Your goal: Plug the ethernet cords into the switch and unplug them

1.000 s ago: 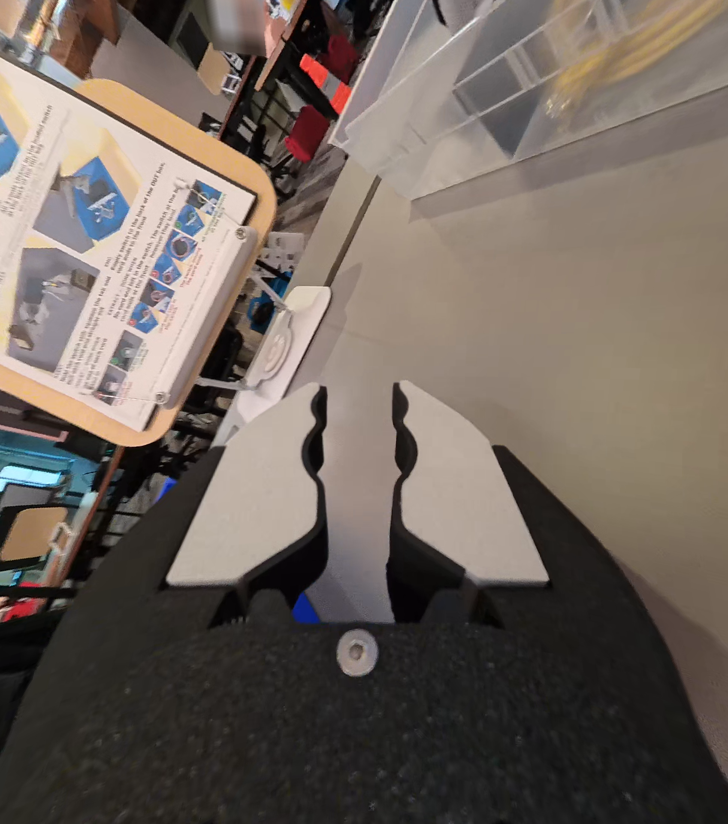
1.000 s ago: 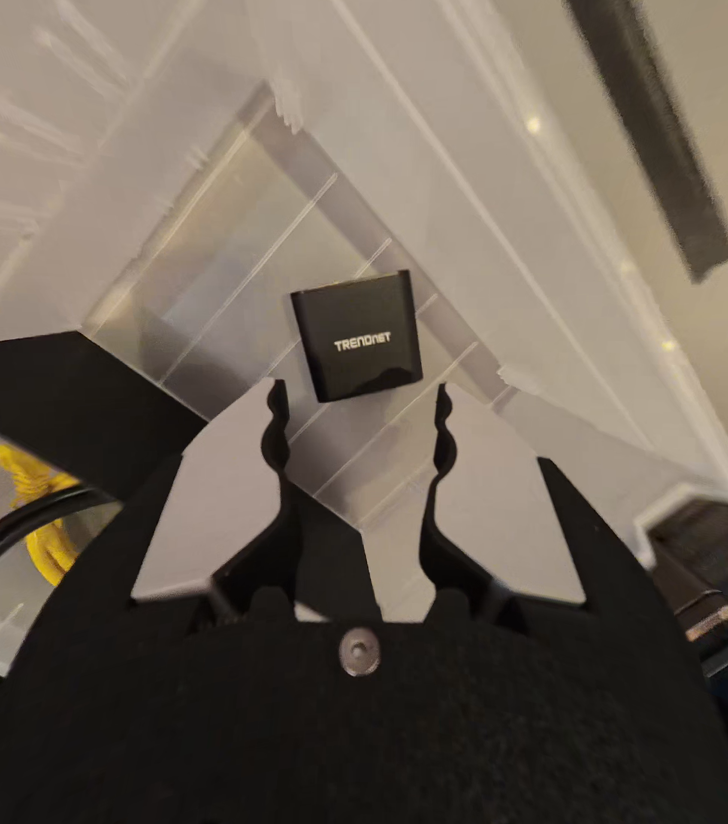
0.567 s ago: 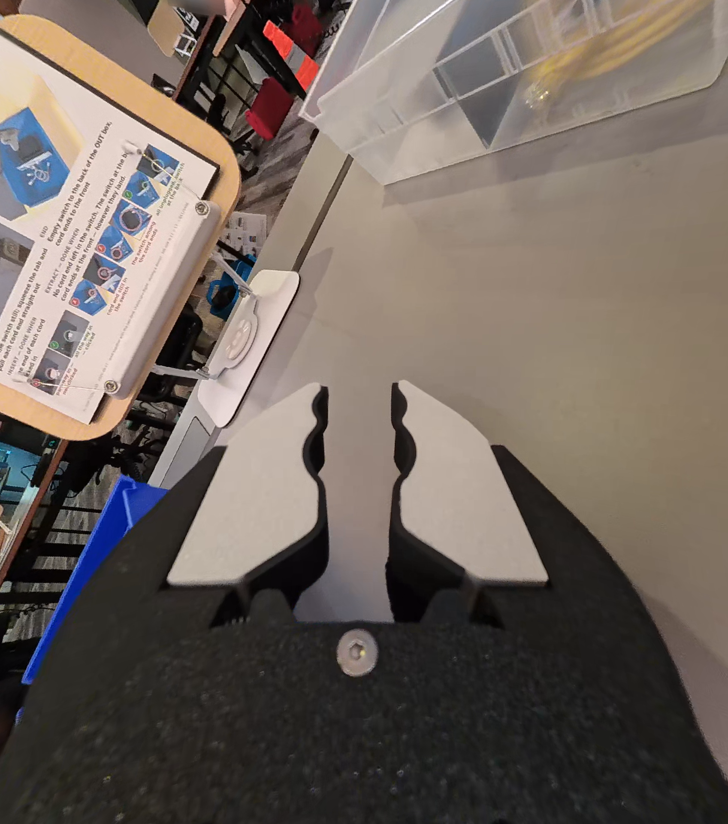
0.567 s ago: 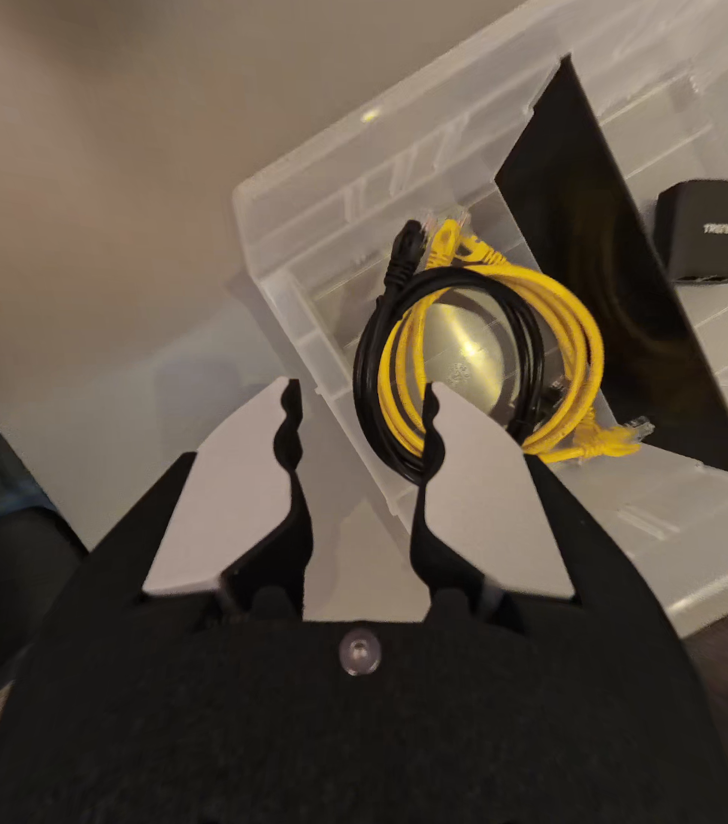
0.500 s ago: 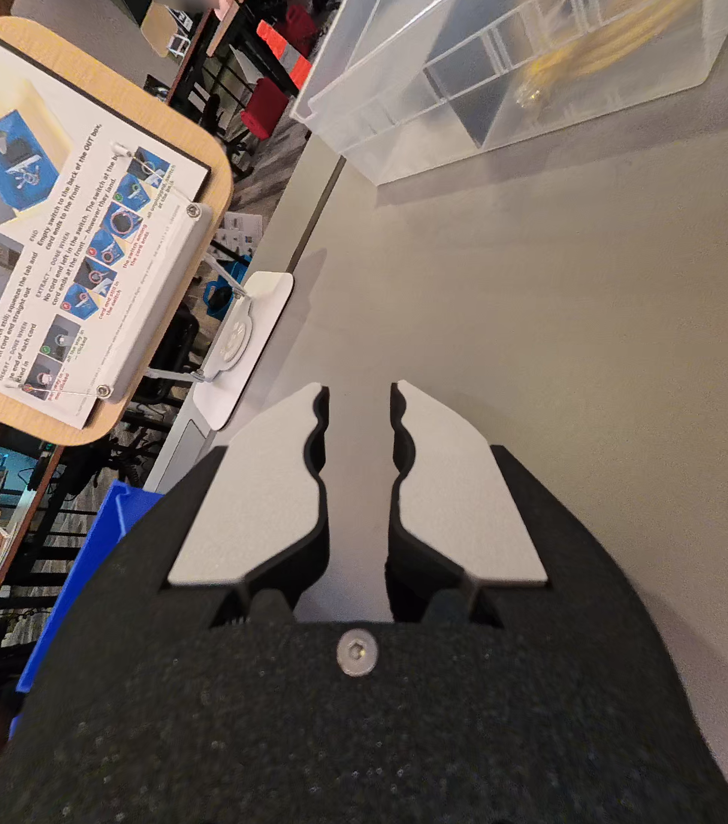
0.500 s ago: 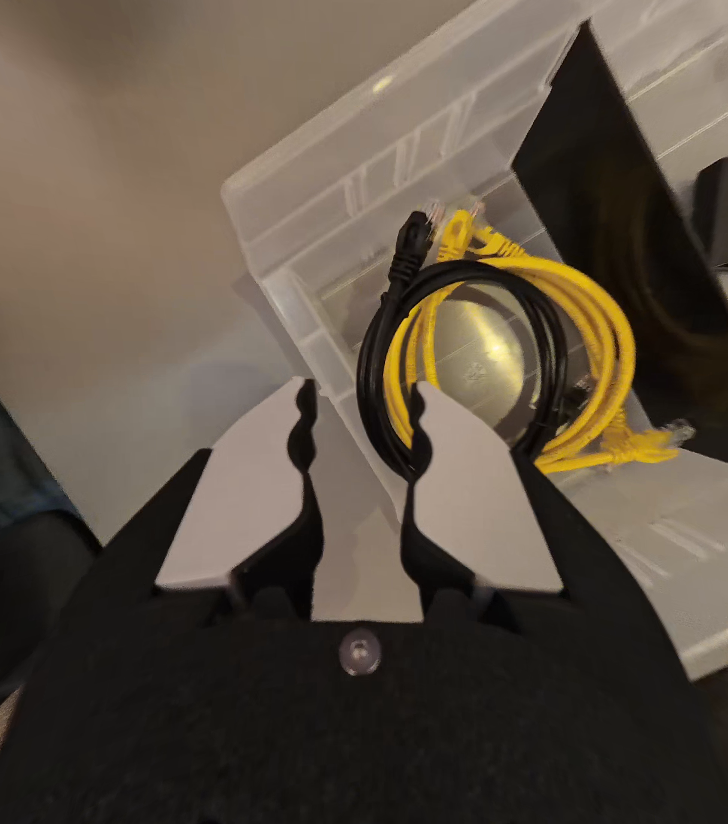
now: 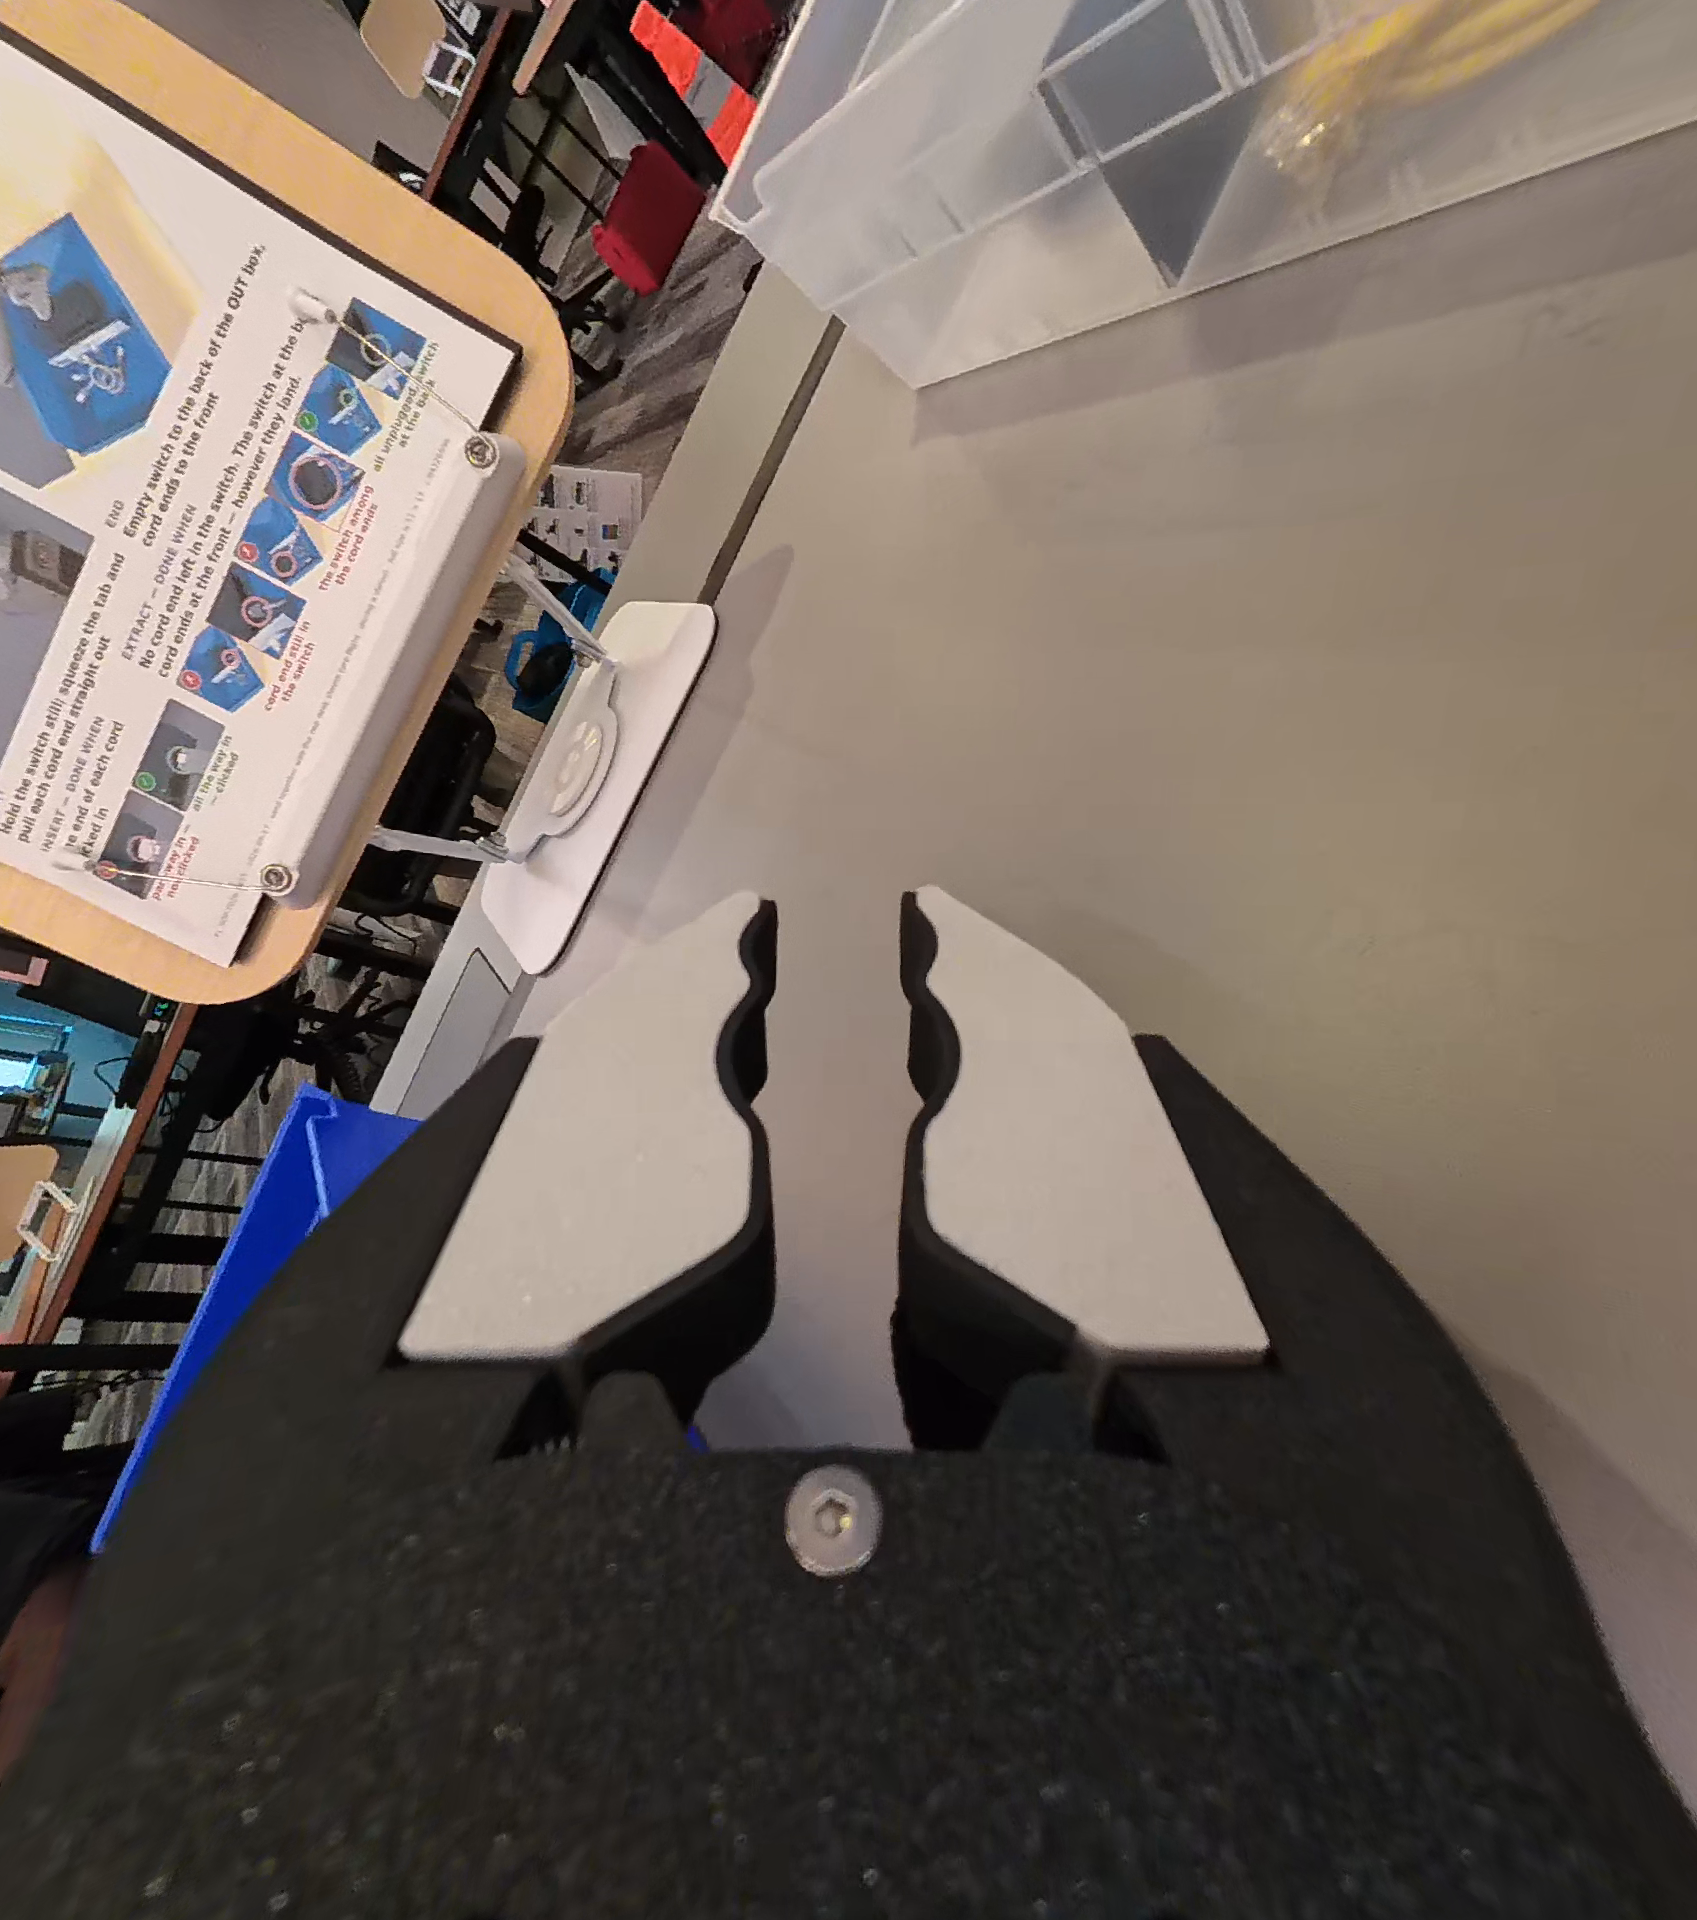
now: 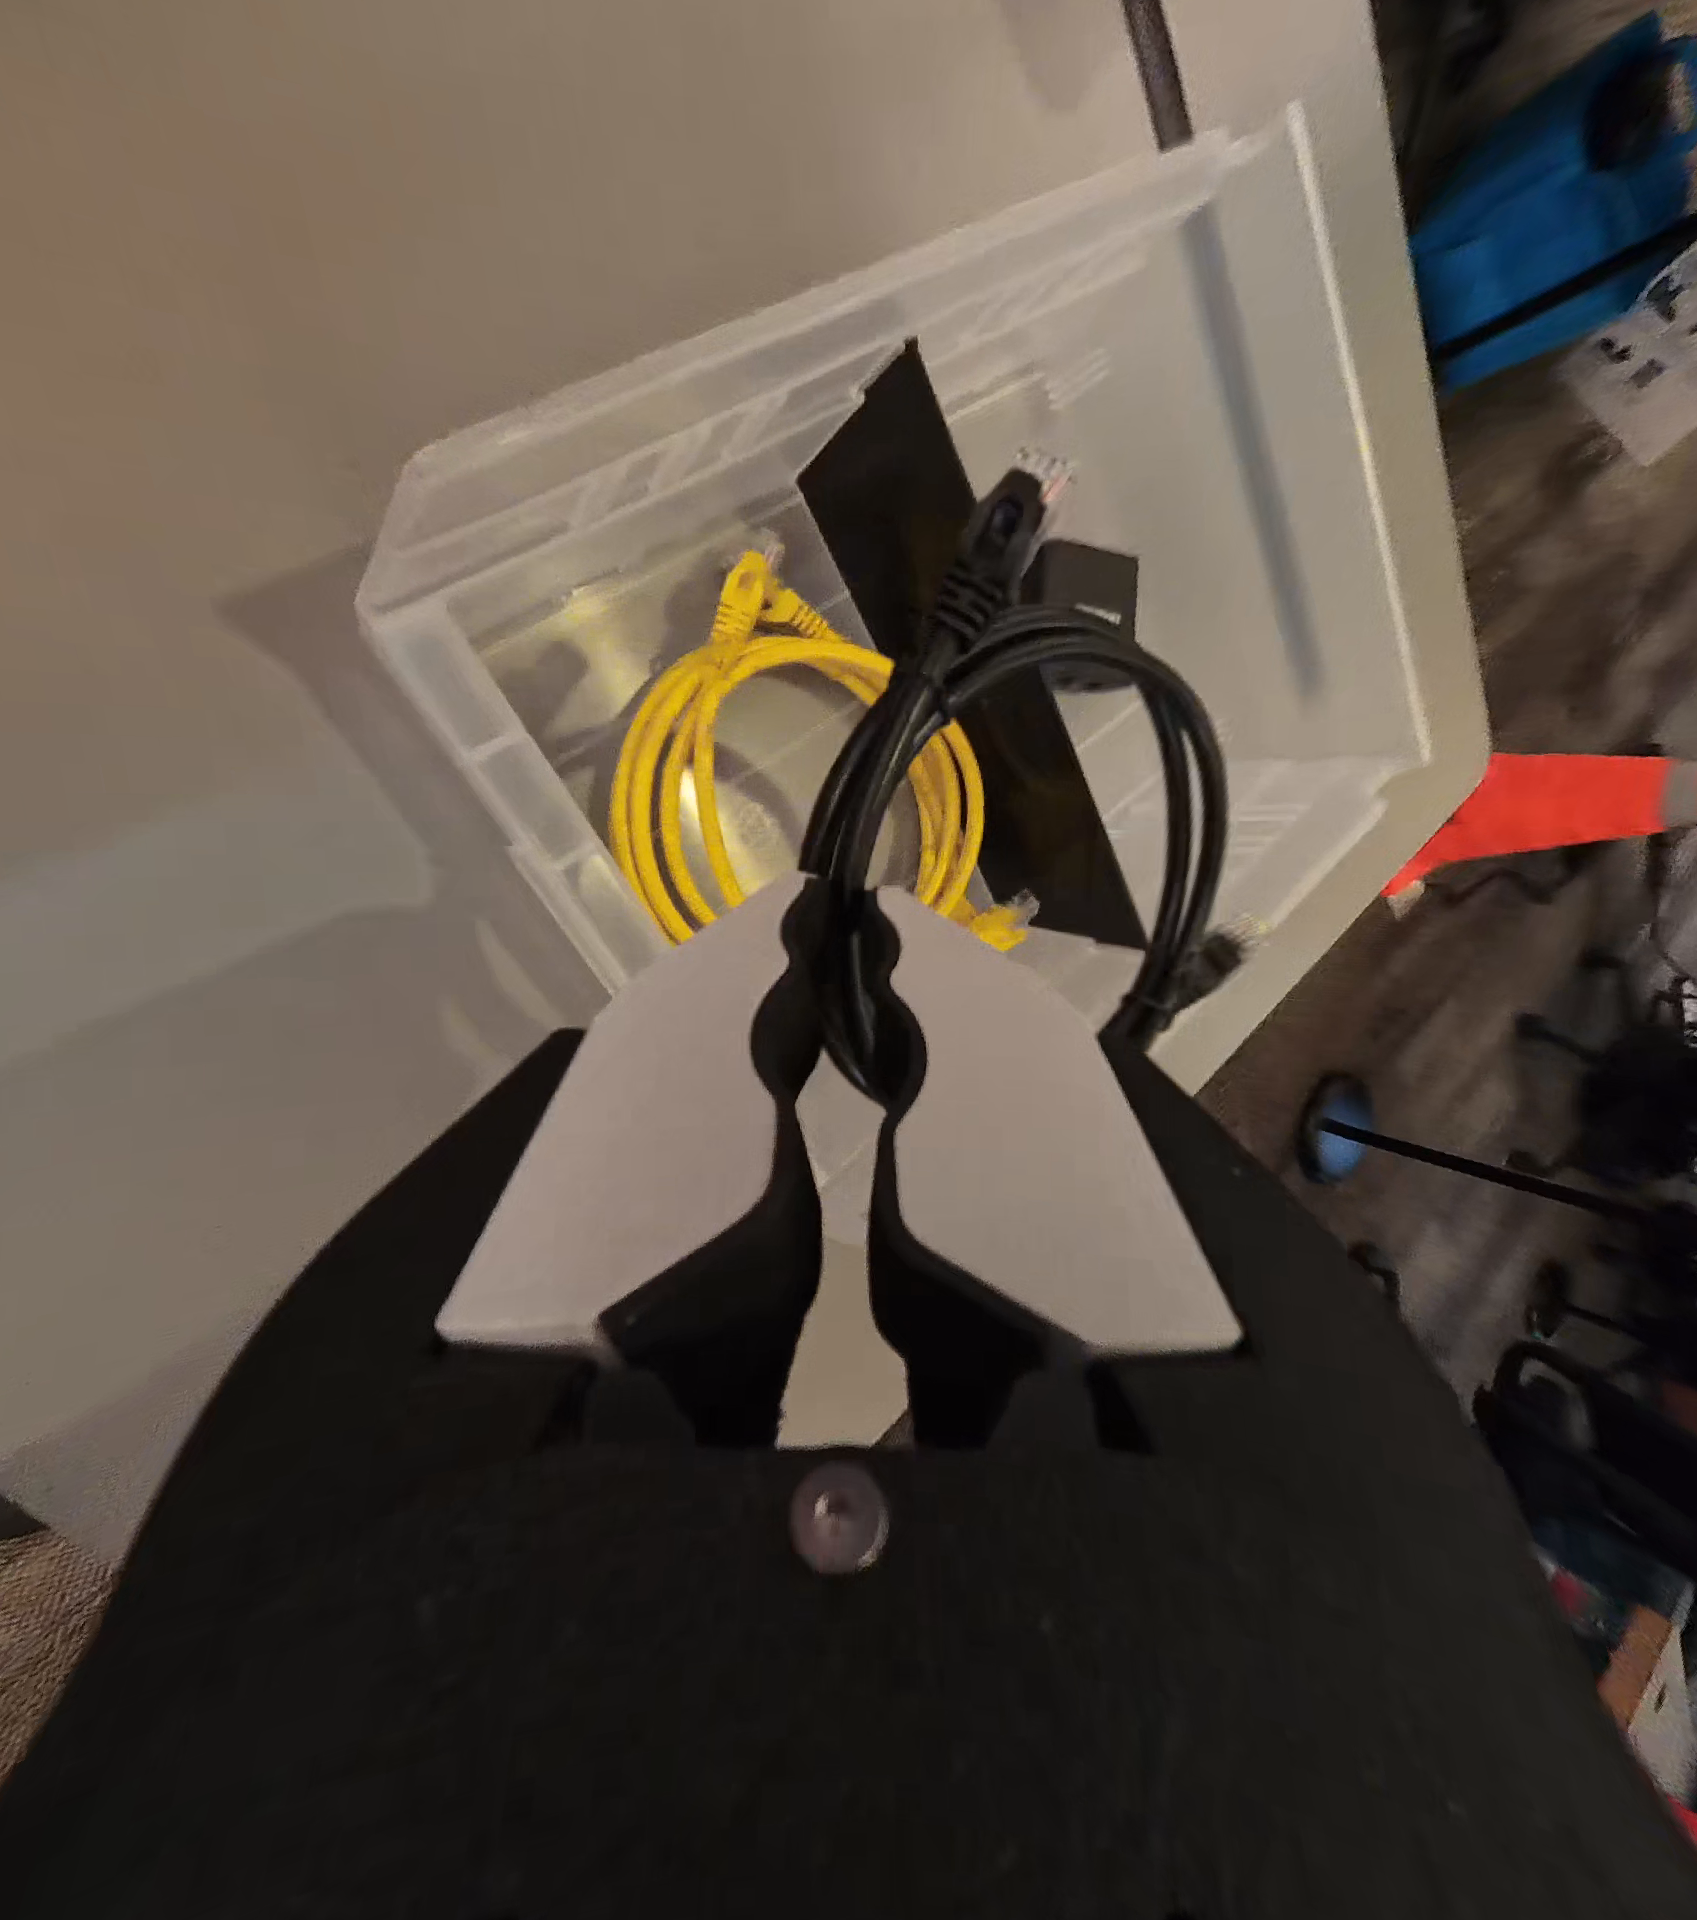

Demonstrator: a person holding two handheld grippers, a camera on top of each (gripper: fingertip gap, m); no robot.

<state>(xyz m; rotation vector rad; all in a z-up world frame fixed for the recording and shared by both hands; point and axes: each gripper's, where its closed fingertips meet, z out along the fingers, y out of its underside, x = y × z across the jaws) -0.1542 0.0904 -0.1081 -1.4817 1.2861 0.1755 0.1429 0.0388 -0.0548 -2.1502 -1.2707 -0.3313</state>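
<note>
In the right wrist view my right gripper [image 8: 839,920] is shut on a coiled black ethernet cord [image 8: 1020,665] and holds it lifted above a clear plastic bin [image 8: 1343,436]. A coiled yellow ethernet cord [image 8: 709,727] lies in the bin's near compartment. A black divider [image 8: 937,540] splits the bin, and the small black switch [image 8: 1083,587] sits behind it, partly hidden by the black cord. In the left wrist view my left gripper [image 7: 836,914] is open and empty over the bare tabletop [image 7: 1343,831]. The clear bin also shows there [image 7: 927,249] at the top.
An instruction sheet on a wooden board [image 7: 200,499] stands on a white stand [image 7: 605,769] at the table's left edge. A blue bin [image 7: 283,1226] sits below the left gripper. Chairs, floor and clutter lie beyond the table's edge [image 8: 1602,1039]. About 30 centimetres separates my left fingertips from my right. The left gripper is farther from the small black switch [image 8: 1083,587], some 35 centimetres, than the right, some 25 centimetres.
My right gripper swung from the switch to the cords, closed on the black cord's coil and lifted it off the yellow one. My left gripper drifted slightly and narrowed a little, still empty.
</note>
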